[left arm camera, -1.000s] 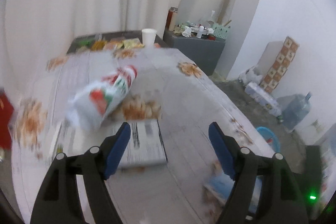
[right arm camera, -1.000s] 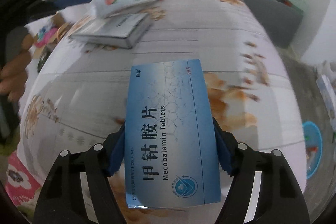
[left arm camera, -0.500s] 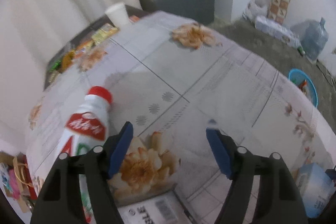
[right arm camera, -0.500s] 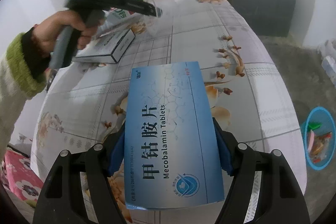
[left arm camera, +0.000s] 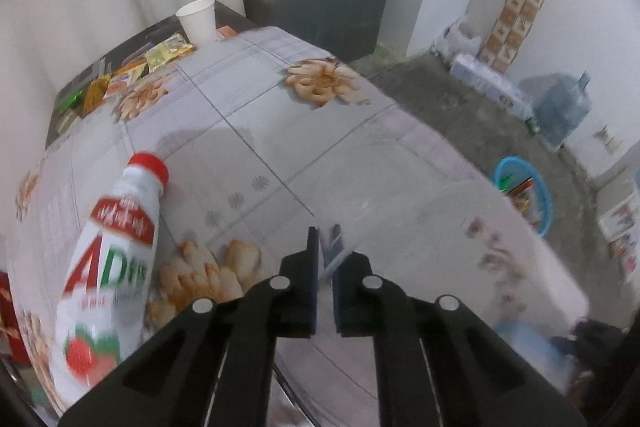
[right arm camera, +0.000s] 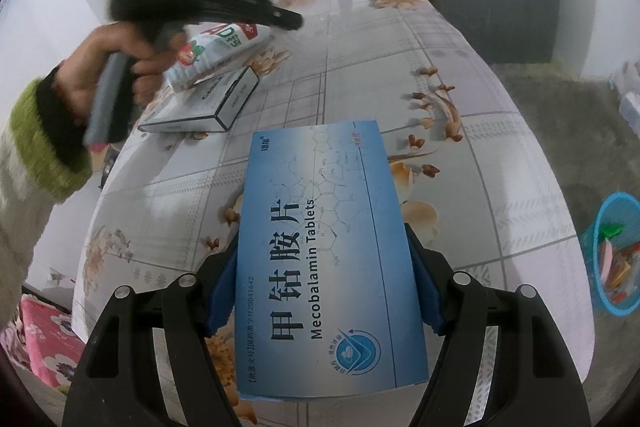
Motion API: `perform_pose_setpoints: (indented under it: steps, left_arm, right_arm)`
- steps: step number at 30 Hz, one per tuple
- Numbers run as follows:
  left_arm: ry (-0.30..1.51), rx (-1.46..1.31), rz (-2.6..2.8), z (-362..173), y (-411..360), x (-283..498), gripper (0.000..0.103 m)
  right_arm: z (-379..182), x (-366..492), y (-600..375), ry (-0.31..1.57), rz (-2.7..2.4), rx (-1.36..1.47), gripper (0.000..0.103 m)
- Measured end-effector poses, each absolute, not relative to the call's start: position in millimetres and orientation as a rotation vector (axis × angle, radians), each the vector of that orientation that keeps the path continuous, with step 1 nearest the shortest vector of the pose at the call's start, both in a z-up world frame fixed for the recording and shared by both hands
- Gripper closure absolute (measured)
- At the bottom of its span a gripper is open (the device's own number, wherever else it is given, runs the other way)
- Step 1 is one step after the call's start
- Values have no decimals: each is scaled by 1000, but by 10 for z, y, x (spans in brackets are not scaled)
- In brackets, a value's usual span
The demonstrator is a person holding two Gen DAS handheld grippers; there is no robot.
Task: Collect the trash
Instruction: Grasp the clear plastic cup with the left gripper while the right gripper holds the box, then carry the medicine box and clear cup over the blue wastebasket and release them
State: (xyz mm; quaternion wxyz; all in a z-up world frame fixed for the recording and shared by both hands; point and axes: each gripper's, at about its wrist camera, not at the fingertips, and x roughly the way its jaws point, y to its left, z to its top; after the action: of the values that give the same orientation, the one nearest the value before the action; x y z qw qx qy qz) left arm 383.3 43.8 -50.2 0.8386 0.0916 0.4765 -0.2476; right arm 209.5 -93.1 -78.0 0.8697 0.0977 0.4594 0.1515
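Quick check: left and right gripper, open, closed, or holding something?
Left gripper: jaws just closed, shut, nothing solid visible between them; bottle lies beside it.
Right gripper: shut on the blue tablet box.

You saw on the blue medicine box [right arm camera: 328,251]: "甲钴胺片", "Mecobalamin Tablets", and a small side line ending "H20041642" | You saw on the white bottle [left arm camera: 108,267]: large red-and-green "AD" on its label, smaller print too blurred to read | You read nothing on the grey box [right arm camera: 208,103] under the bottle
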Motion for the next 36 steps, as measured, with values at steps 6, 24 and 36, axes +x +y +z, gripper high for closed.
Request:
perform_pose_setpoints:
  steps: [6,24,36]
  left_arm:
    - [1007,53,-536,-216,783,3085,98]
    - [967,-162,-465,-431,1165,1982,98]
    - [986,69,-837,-67,-1011,2512,97]
  right_arm:
    - [-756,2027,-1002,963,290,215,35]
    - [-517,1672,-1195,881,253,283,36]
    - [-395,943,-3230,669,-132,653,36]
